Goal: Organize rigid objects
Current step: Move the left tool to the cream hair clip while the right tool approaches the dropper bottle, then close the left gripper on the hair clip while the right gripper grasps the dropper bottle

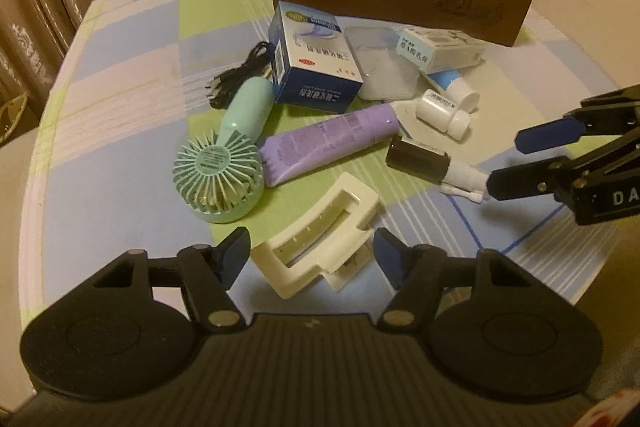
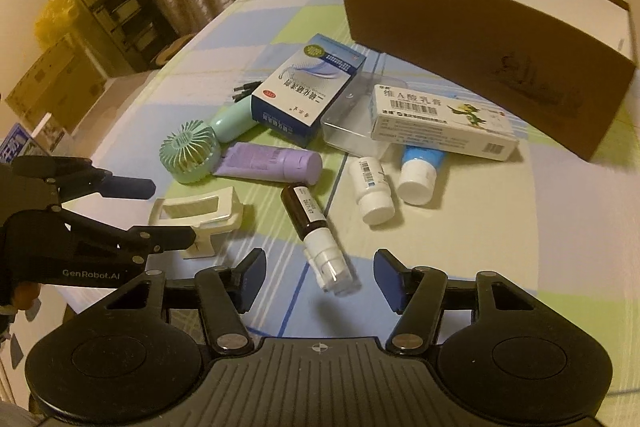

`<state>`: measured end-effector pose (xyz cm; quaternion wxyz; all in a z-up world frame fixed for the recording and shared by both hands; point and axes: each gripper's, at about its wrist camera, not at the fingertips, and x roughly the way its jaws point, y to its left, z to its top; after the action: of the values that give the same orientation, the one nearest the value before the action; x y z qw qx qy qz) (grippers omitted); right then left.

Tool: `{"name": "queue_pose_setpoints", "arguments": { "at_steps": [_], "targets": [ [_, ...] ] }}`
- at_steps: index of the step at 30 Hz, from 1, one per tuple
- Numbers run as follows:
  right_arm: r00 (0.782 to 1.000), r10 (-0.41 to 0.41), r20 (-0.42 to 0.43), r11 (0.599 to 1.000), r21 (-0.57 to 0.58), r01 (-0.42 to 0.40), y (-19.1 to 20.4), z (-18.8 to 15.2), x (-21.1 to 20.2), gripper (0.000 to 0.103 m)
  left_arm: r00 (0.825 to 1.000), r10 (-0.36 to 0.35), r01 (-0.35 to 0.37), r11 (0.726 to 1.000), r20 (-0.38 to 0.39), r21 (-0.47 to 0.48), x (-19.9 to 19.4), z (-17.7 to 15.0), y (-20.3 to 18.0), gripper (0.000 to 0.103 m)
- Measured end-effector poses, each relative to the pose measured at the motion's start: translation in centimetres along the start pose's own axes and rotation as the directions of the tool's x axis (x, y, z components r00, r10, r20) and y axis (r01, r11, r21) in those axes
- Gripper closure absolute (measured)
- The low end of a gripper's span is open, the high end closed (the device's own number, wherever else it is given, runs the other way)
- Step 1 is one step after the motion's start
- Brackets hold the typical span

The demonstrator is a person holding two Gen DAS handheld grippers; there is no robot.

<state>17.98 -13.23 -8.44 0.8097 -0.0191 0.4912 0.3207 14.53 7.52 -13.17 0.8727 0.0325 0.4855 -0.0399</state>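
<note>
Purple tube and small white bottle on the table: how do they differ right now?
The purple tube is longer and flat-crimped at one end; the white bottle is short and round throughout. The tube lies nearly crosswise in the right wrist view, beside the green fan; the bottle points toward the camera, next to a blue-and-white tube. The bottle carries a barcode label. Both lie on their sides, untouched.
</note>
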Motion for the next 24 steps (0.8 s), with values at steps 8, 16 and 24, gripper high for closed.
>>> {"name": "queue_pose_setpoints", "arguments": {
  "at_steps": [8,16,24],
  "targets": [
    [0.999,0.023,-0.032,1.0,-0.018,-0.023,-0.8,0.7,1.2,0.043,0.999,-0.015,0.014,0.999,-0.031,-0.045,0.1,0.3,-0.9,0.041],
    [0.998,0.034,-0.054,0.999,-0.019,-0.035,-1.5,0.7,1.6,0.043,0.999,-0.011,0.01,1.0,-0.053,-0.014,0.8,0.8,-1.5,0.045],
    [0.998,0.037,-0.05,0.999,-0.031,-0.039,-1.5,0.7,1.7,0.043,0.997,-0.016,0.01,0.997,-0.076,-0.078,1.9,1.2,-1.3,0.061]
  ]
}}
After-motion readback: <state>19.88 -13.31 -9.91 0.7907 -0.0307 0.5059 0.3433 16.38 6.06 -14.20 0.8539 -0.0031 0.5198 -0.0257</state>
